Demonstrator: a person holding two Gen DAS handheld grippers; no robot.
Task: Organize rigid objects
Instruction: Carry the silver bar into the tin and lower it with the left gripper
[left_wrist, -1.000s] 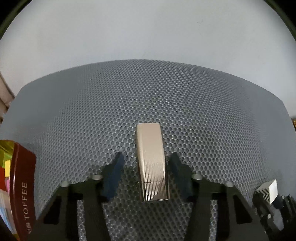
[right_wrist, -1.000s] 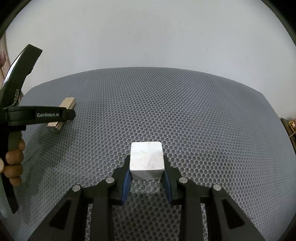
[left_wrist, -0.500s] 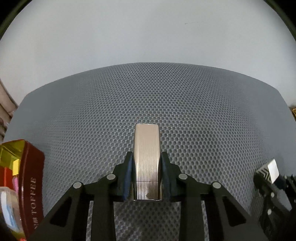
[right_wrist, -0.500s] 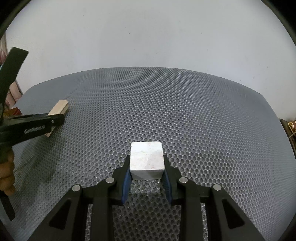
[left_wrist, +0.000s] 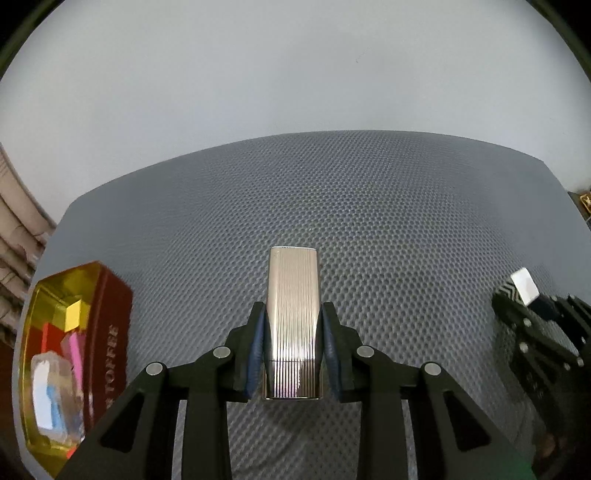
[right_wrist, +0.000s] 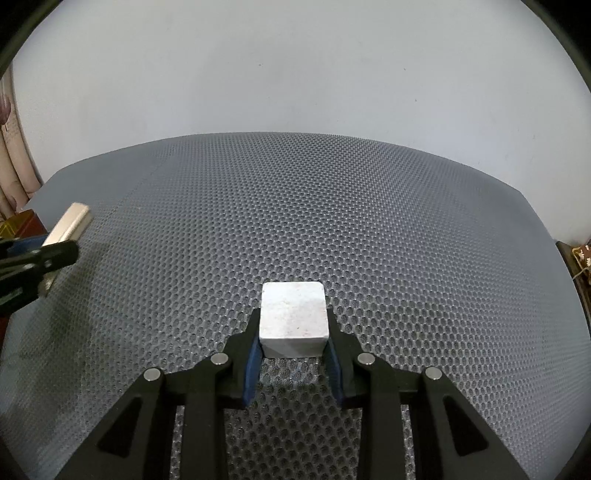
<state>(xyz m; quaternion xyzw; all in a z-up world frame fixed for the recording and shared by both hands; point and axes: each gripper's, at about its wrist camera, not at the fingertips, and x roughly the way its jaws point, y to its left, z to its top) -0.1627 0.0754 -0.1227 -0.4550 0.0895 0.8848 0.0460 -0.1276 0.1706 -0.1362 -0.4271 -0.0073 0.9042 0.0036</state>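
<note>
Two grippers are in view, each clamped on one object above a grey honeycomb-patterned mat (right_wrist: 332, 221).

Left gripper (left_wrist: 291, 354): its blue pads (left_wrist: 256, 350) press both long sides of a ribbed, champagne-coloured metal case (left_wrist: 292, 314). The case points away from the camera, its far end projecting well past the fingertips. It appears lifted clear of the mat, though contact underneath cannot be confirmed. From the right wrist view the same case (right_wrist: 68, 225) shows at the left edge, tilted, gripped by the black fingers of the left gripper (right_wrist: 37, 258).

Right gripper (right_wrist: 293, 347): its jaws are closed on a white stone-like cube (right_wrist: 293, 315), the pads bearing on the cube's left and right faces. The cube sits at the fingertips, with a shadow on the mat directly below it. In the left wrist view the cube (left_wrist: 524, 286) appears at the far right, in the right gripper (left_wrist: 532, 306).

An open dark red tin (left_wrist: 107, 328), lettered "TOFFEE" on its side and gold inside, stands at the left edge of the mat, beside the left gripper. It holds several items: a yellow block (left_wrist: 77, 314), a pink piece (left_wrist: 75, 347) and a clear, whitish piece (left_wrist: 51, 391); their exact nature cannot be determined.

A plain pale wall (right_wrist: 295, 74) runs behind the mat.
</note>
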